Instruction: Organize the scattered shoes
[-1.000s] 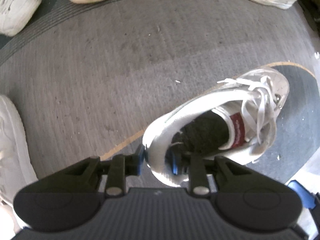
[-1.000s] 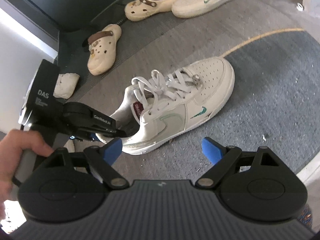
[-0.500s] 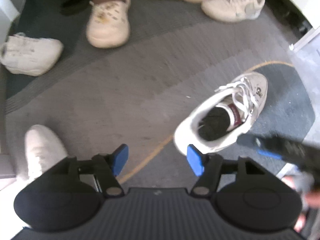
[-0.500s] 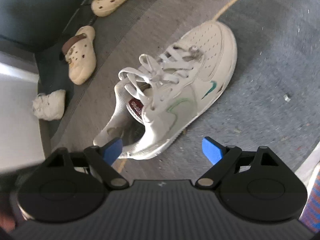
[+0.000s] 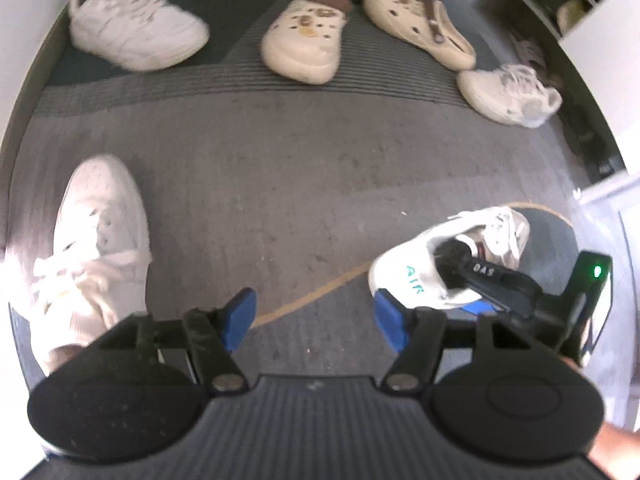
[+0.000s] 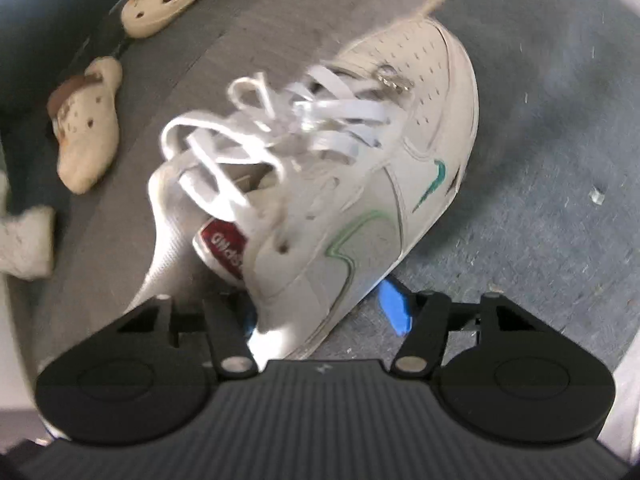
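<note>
The white sneaker with green trim point(image 6: 344, 184) lies on the grey carpet point(image 5: 280, 184), its toe pointing away from the right wrist camera and its heel close to the lens. The right gripper point(image 6: 320, 312) straddles the heel's outer wall: one blue pad sits inside the collar, mostly hidden, and the other is outside against the sole edge, but whether the pads actually press on the shoe cannot be told. In the left wrist view the same sneaker sits at the right, crossing a thin yellow line point(image 5: 312, 300) in the carpet, with the black right gripper reaching into its opening. The left gripper point(image 5: 316, 320) hangs above bare carpet, its blue pads spread wide and holding nothing. A second white sneaker point(image 5: 88, 248) lies to its left. Farther off, along the carpet's far edge, lie another white sneaker point(image 5: 136, 36), two cream clogs point(image 5: 308, 44) and a pale sneaker point(image 5: 508, 94).
</note>
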`<action>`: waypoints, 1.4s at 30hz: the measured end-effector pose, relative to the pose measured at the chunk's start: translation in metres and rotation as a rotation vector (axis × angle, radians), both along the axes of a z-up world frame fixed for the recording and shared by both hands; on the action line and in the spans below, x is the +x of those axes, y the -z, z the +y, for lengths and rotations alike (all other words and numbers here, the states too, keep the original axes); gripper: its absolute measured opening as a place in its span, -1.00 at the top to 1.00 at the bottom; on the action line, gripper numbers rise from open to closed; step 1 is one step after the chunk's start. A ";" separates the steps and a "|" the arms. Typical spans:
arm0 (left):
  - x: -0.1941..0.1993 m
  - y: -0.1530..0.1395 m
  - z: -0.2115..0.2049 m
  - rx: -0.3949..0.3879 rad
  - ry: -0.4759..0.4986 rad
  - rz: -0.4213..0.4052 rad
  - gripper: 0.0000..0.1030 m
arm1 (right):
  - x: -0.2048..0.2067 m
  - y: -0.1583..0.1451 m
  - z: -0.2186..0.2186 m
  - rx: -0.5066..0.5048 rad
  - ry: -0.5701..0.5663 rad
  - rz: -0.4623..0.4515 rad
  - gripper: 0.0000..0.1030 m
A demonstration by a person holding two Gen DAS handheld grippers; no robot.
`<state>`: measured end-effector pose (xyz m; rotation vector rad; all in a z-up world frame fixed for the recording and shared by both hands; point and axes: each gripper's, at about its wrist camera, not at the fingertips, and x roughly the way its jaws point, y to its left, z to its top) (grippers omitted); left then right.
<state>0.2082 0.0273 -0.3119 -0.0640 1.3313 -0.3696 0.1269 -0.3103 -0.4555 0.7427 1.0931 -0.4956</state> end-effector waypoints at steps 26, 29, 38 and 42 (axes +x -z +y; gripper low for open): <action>-0.003 0.000 -0.008 -0.022 0.015 -0.029 -0.31 | -0.050 -0.060 -0.028 -0.283 -0.464 -0.305 0.57; -0.004 0.000 -0.013 -0.017 0.025 -0.037 -0.31 | -0.056 -0.053 -0.030 -0.268 -0.457 -0.291 0.57; -0.012 -0.002 -0.030 0.007 0.075 -0.072 -0.31 | -0.066 -0.036 -0.028 -0.248 -0.469 -0.273 0.57; -0.015 -0.002 -0.035 0.024 0.091 -0.087 -0.33 | -0.069 -0.030 -0.027 -0.239 -0.479 -0.257 0.57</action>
